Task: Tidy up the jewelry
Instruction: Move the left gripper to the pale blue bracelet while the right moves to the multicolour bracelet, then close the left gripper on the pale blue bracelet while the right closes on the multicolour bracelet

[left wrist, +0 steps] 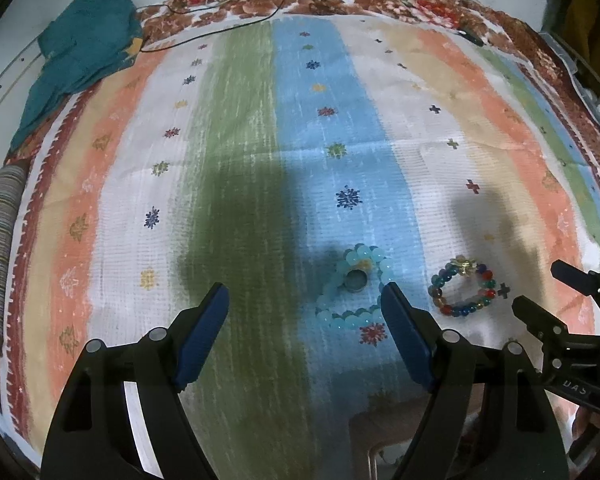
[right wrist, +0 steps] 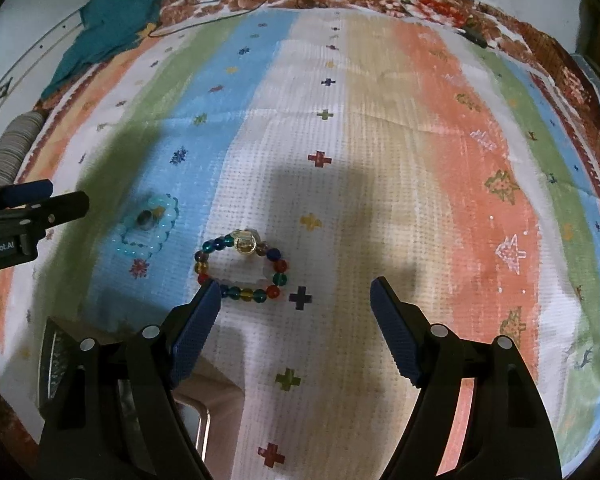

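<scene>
A light blue bead bracelet [left wrist: 354,286] lies on the striped cloth with a small round metal ring [left wrist: 356,280] inside its loop. It also shows in the right wrist view [right wrist: 150,226]. A multicoloured bead bracelet [left wrist: 466,290] with a gold charm lies to its right, and shows in the right wrist view [right wrist: 242,270]. My left gripper [left wrist: 304,320] is open and empty, just short of the blue bracelet. My right gripper [right wrist: 296,312] is open and empty, its left finger by the multicoloured bracelet's near edge. It also shows at the right of the left wrist view [left wrist: 540,292].
A striped patterned cloth [left wrist: 260,160] covers the bed. A teal garment [left wrist: 84,48] lies at the far left corner with thin cables [left wrist: 220,4] beside it. A pinkish tray or box [right wrist: 204,404] sits at the near edge below the grippers.
</scene>
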{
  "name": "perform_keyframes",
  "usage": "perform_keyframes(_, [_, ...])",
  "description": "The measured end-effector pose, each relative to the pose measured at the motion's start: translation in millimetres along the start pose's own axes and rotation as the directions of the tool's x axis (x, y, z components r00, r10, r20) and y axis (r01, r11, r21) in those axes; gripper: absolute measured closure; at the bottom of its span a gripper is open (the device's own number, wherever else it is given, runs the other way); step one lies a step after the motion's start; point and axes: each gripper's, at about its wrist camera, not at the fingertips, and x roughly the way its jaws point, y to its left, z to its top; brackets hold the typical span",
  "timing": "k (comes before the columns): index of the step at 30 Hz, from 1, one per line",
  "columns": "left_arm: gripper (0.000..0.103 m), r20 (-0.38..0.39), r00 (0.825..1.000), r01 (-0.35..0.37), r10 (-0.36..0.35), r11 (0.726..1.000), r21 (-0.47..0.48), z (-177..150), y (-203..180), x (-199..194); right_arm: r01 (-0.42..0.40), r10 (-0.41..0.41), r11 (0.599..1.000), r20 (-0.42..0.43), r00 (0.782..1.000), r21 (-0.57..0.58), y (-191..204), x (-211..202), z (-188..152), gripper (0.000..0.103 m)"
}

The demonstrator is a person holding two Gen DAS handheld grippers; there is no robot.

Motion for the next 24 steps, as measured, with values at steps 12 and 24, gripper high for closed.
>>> perform_keyframes(12, [0.025,-0.083,0.996,-0.014,0.016,0.999,0.032,0,0,34,0.005,-0.005,1.000,-0.047,0.999,0.003,-1,21,4,0.026])
perform_keyframes(24, [0.025,-0.131,0.990,-0.035,0.042,0.998,0.060,0,-5,56,0.026,-0.027,1.000,-0.079,0.996,-0.002,-2,37,7,0.026])
